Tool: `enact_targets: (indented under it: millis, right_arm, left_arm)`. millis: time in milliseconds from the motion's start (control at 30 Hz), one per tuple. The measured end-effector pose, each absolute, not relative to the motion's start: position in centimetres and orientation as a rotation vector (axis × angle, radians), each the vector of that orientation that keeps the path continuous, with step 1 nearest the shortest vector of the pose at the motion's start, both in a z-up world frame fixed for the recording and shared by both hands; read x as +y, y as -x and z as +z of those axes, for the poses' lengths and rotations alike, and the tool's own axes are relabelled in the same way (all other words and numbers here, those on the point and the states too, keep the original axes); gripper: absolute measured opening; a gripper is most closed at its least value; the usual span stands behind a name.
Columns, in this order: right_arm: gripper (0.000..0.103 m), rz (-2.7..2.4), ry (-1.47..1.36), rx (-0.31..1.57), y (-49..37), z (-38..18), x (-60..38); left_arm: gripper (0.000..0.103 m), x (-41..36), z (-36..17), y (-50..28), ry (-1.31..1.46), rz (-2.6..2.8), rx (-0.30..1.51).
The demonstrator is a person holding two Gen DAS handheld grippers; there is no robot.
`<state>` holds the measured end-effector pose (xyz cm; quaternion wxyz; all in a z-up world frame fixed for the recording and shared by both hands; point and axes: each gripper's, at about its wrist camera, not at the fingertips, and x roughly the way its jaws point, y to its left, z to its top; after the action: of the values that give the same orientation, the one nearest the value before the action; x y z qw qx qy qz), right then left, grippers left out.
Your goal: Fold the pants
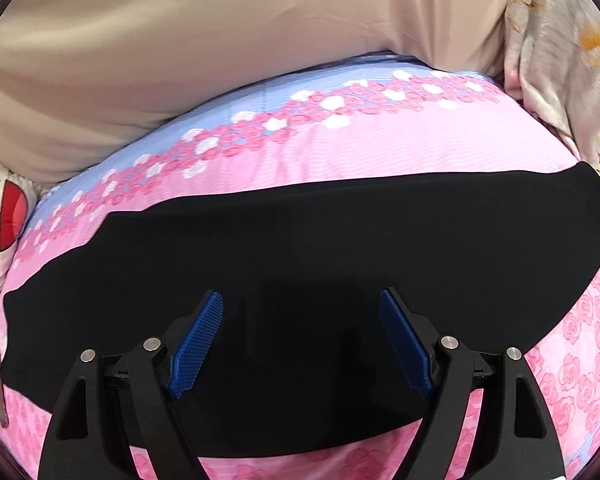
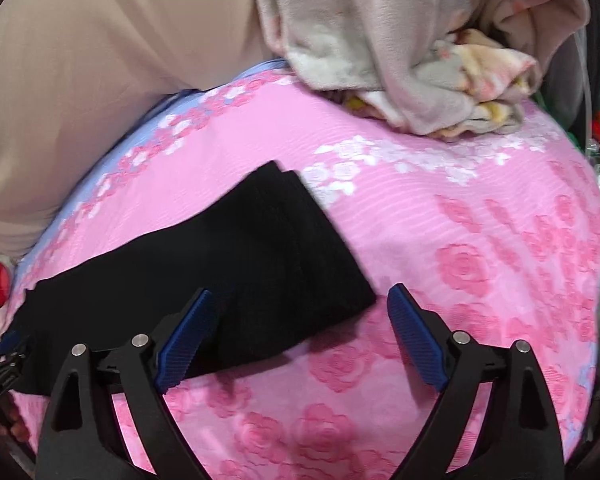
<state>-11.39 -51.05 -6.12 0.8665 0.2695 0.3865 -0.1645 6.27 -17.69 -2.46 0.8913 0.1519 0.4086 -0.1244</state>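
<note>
I have the black pants (image 1: 300, 248) lying flat on the pink rose-print bedsheet (image 1: 380, 148), folded into a long band that runs left to right across the bed.

Left gripper (image 1: 301, 298): jaws wide apart, nothing between the blue pads (image 1: 198, 344). It hovers over the middle of the pants, near their front edge. I can't tell whether the tips touch the cloth.

Right gripper (image 2: 300, 292): jaws wide apart too, not clamping anything. It sits at the right end of the pants (image 2: 228, 276). The left pad (image 2: 186, 340) is over the black cloth, the right pad is over bare bedsheet (image 2: 480, 216) just past the pants' end. The corner of the pants' end lies between the two pads; no pad presses on it.

At the far left of the right wrist view, over the pants, I see a bit of the other gripper's black frame.

Beyond the pants: a beige cushioned headboard (image 1: 220, 40) along the far side of the bed. A bundled grey floral blanket (image 2: 400, 60) lies past the pants' right end, well apart from them. A white pillow with a red cartoon print (image 1: 4, 216) sits beyond the pants' left end.
</note>
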Motion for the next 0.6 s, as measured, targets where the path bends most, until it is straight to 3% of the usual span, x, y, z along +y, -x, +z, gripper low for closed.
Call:
enact_targets:
  millis: [133,333,600]
  right_arm:
    - [0.071,-0.364,-0.521,0.819,10.8,-6.2,-50.5]
    - [0.024,-0.316,-0.582,0.816,10.7,-6.6,-51.1]
    - [0.021,-0.316,-0.583,0.81,9.7,-6.4,-50.1]
  left_arm:
    - [0.078,-18.0,-2.9,-6.4,-0.312,-0.261,0.863]
    - [0.078,-18.1,-3.4,-6.6,-0.309,-0.258,0.885]
    - [0.078,-18.3,-3.9,-6.4,-0.311,-0.262,0.895]
